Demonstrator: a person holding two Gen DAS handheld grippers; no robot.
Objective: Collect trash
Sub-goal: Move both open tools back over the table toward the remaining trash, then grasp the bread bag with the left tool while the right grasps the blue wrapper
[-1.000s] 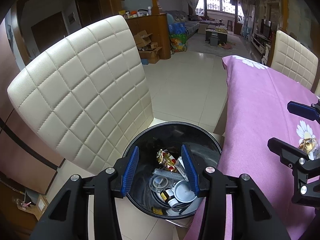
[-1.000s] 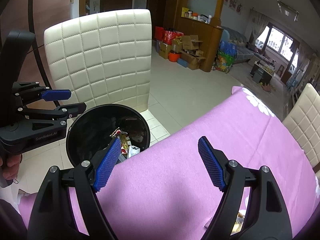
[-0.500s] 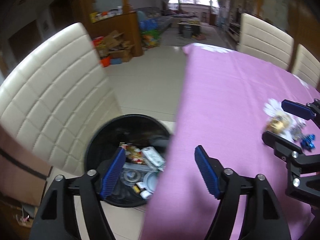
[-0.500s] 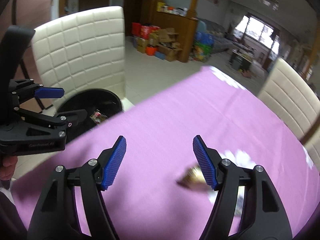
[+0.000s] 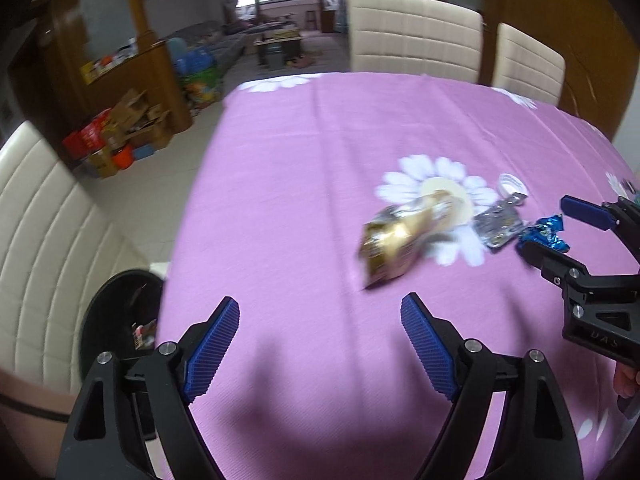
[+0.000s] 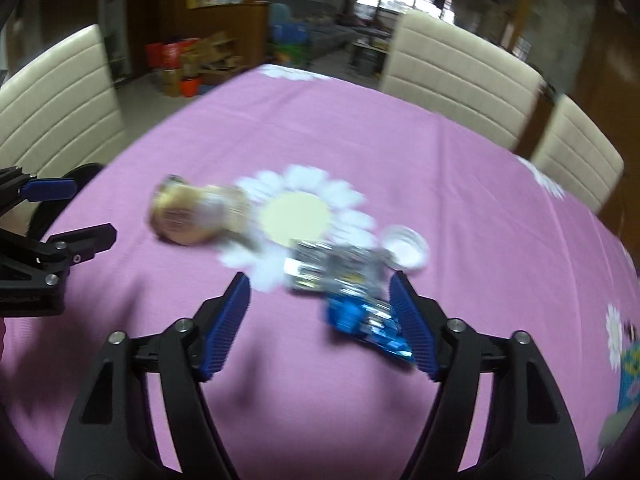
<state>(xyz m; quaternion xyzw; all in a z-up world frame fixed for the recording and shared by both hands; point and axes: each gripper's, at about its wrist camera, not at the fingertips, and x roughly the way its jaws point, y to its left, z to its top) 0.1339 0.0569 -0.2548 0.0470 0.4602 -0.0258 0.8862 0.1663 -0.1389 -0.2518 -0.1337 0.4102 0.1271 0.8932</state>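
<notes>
- Trash sits mid-table on a pink woven tablecloth (image 5: 288,184) with white daisy prints: crinkled gold foil wrapper (image 5: 394,242), flat silver foil packet (image 5: 498,224), twisted shiny blue wrapper (image 5: 544,234), small white round cap (image 5: 512,186). All blurred in the right wrist view.
- Left gripper (image 5: 320,340): ribbed blue pads on black arms, jaws opening, only bare cloth between them. Gold wrapper lies ahead and to its right.
- Right gripper (image 6: 322,322): jaws opening, blue wrapper (image 6: 366,320) on the cloth between them, close against the right pad; contact can't be told through the blur. Silver packet (image 6: 324,266) just beyond, cap (image 6: 404,246) past that.
- Black round bin (image 5: 116,320) on the floor off the table's left edge, trash visible inside, beside a cream padded chair (image 5: 52,248).
- Two more cream chairs (image 5: 412,40) at the far edge.
- Cloth open left of the gold wrapper; cardboard boxes (image 5: 128,132) on the floor beyond.
</notes>
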